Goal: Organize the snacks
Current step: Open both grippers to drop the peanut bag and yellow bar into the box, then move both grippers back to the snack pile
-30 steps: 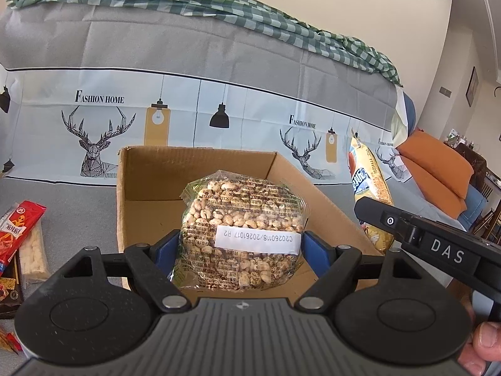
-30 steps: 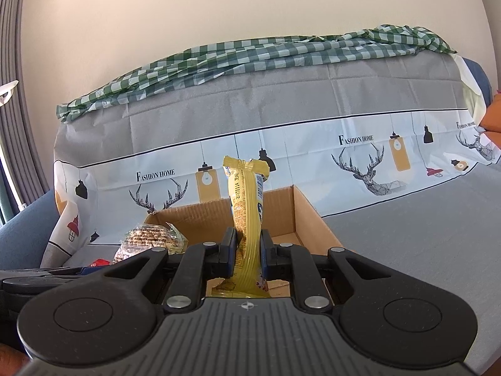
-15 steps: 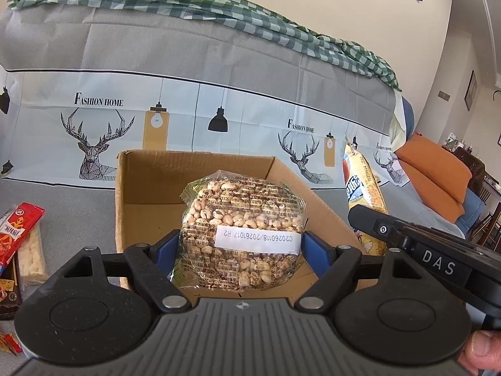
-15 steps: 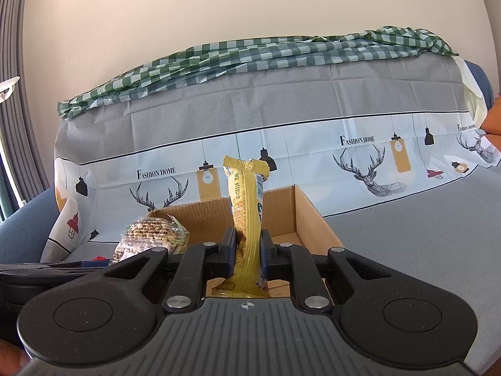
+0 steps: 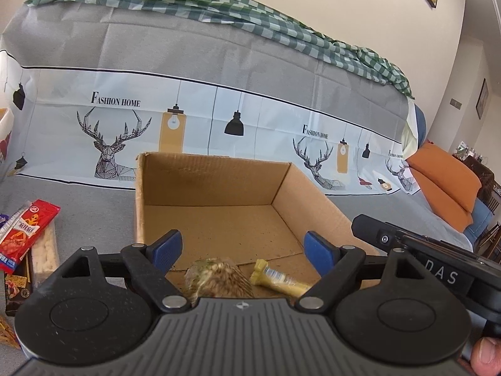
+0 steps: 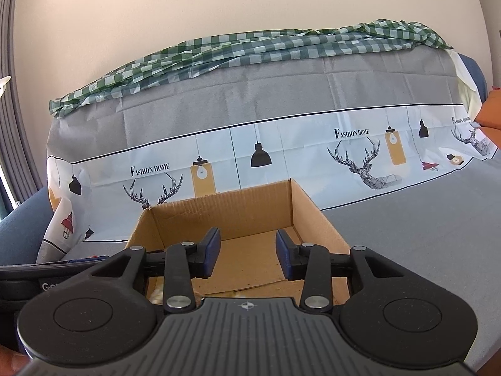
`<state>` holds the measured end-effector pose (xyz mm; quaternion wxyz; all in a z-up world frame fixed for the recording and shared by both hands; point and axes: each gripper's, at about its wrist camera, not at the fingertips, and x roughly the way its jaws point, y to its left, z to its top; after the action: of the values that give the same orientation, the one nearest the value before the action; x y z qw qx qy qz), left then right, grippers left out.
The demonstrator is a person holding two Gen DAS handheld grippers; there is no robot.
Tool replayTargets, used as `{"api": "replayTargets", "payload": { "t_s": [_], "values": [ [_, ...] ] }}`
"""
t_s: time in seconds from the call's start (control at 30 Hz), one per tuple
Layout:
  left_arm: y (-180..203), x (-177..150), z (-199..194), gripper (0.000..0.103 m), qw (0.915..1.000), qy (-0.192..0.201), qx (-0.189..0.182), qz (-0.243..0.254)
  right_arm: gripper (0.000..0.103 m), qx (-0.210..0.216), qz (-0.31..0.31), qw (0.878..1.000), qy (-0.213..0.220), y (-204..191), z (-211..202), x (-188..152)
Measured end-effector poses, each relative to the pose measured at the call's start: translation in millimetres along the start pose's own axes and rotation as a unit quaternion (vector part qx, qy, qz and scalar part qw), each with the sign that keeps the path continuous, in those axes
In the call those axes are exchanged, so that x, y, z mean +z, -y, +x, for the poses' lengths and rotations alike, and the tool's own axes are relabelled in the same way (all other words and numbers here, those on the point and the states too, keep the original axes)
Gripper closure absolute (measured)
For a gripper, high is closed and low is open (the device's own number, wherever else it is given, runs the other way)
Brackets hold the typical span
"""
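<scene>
An open cardboard box (image 5: 175, 188) stands on the grey cover in front of both grippers; its right wall (image 6: 316, 219) shows in the right wrist view. On its floor near the front lie a clear bag of puffed grains (image 5: 216, 277) and a yellow snack packet (image 5: 278, 280). My left gripper (image 5: 242, 249) hangs over them with its jaws opening and nothing between the blue pads. My right gripper (image 6: 247, 249) also hangs above the box, its jaws opening and empty. In that view the dropped snacks are mostly hidden behind the gripper body.
Several loose snacks lie left of the box, among them a red packet (image 5: 26, 235) and a pale cracker pack (image 5: 45, 253). The right gripper's body (image 5: 438, 263) reaches in from the right. Orange cushions (image 5: 444, 188) sit far right. The sofa back with deer-print cloth (image 5: 109, 144) rises behind.
Both grippers have let go. The bag of puffed grains fell from the left jaws and the yellow packet from the right jaws onto the box floor. Neither hand shifted noticeably.
</scene>
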<state>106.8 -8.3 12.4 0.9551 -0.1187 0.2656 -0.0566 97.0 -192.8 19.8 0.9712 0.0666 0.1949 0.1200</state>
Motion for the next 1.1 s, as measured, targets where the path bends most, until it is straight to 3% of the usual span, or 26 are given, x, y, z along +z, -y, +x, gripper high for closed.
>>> {"api": "replayTargets", "payload": {
  "t_s": [0.13,0.17,0.23,0.33,0.5,0.77,0.93,1.03,1.1],
  "values": [
    [-9.5,1.5,-12.4,0.018,1.0,0.009,-0.001,-0.003,0.059,0.004,-0.005,1.0,0.001,-8.9,0.3,-0.4],
    [-12.1,1.5,-16.2,0.024,0.9999,0.011,-0.002,-0.002,0.058,0.006,-0.006,1.0,0.001,-12.9,0.4,-0.3],
    [-19.1,0.7,-27.1,0.052,0.9998,0.017,-0.011,0.001,0.058,0.009,-0.011,1.0,0.001,-20.7,0.0,-0.9],
    [-31.2,-0.3,-46.1,0.082,0.9996,0.021,-0.018,0.0,0.058,0.016,-0.015,1.0,0.002,-34.0,-1.4,-1.6],
    [-70.7,5.5,-72.0,0.084,0.9998,0.003,-0.011,-0.016,0.059,0.044,-0.006,0.999,0.002,-56.5,-4.3,-5.2],
    [-172.1,19.3,-99.3,0.084,0.9951,-0.04,0.052,-0.074,0.073,0.114,-0.029,0.993,-0.02,-106.8,-3.8,-21.2],
    [-237.2,16.8,-120.5,0.084,0.9839,-0.051,0.089,-0.146,0.079,0.153,-0.05,0.986,-0.037,-137.6,-1.7,-36.3],
    [-274.7,2.0,-129.0,0.084,0.967,-0.054,0.083,-0.235,0.079,0.175,-0.057,0.981,-0.056,-155.3,3.1,-45.6],
    [-286.9,-7.6,-130.5,0.08,0.9602,-0.051,0.087,-0.26,0.079,0.192,-0.073,0.976,-0.07,-168.0,6.0,-57.3]
  ]
}}
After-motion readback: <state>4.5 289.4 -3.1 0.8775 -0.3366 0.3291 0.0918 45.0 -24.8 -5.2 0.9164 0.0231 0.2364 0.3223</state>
